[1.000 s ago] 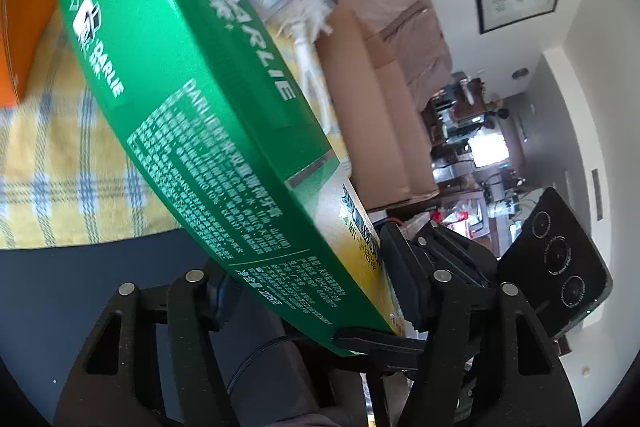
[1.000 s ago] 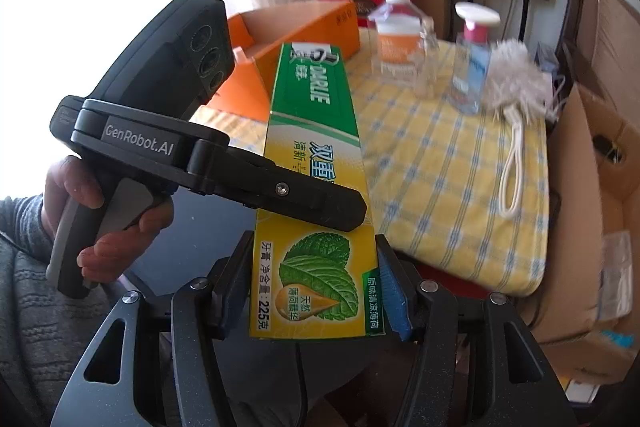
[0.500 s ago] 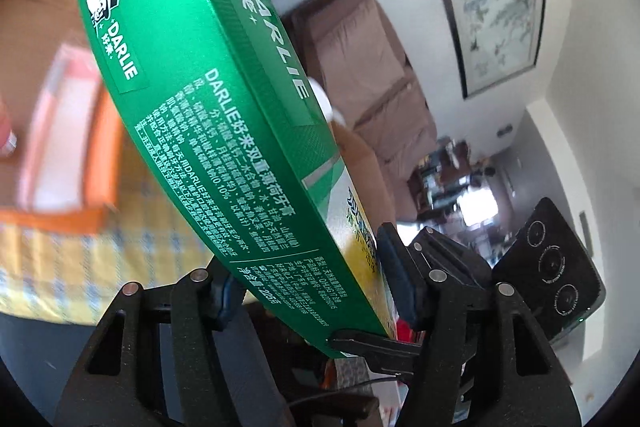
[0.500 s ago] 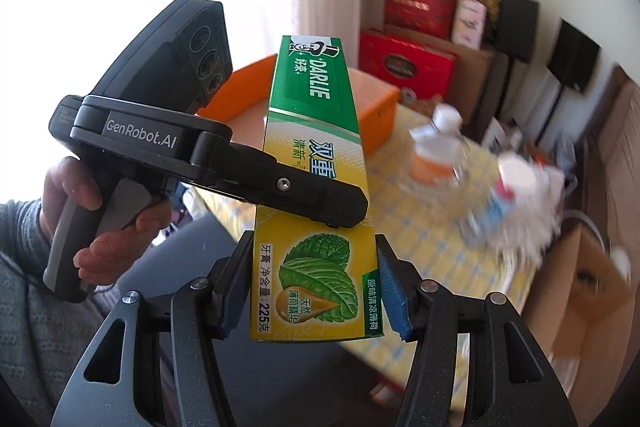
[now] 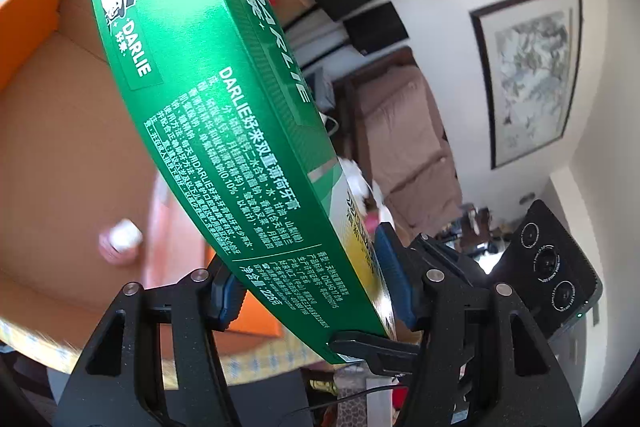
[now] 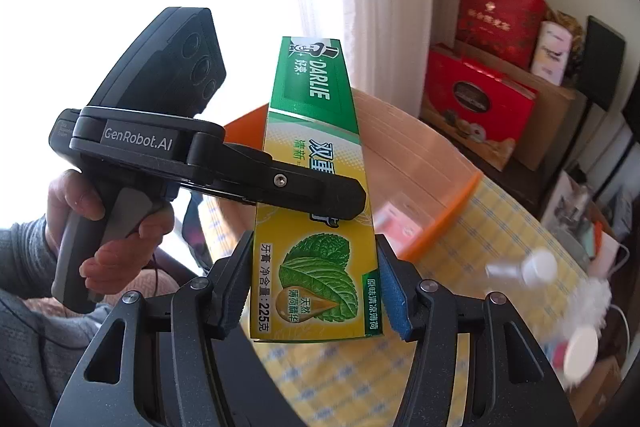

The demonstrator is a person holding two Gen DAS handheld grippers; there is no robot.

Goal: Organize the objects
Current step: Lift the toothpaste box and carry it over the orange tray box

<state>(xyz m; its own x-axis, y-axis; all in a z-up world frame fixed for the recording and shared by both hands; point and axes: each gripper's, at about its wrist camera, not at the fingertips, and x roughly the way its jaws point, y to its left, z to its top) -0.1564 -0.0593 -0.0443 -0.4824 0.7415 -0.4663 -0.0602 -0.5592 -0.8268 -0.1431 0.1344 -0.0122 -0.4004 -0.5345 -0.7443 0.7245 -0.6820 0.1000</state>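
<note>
Darlie toothpaste carton: light, stiff, crushable cardboard (glossy, slippery). Both the left gripper and the right gripper clamp its near end, jaws half-spread.

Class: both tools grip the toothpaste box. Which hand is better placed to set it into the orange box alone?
Probably right: its tool clamps the toothpaste box squarely at its end, the orange box just ahead. The left tool grips crosswise.

Each camera sits low on its own gripper and looks along the jaws, very near. The left view looks up past the toothpaste box at the room wall. The right view looks down at the tabletop. Both see the toothpaste box and the orange box.
</note>
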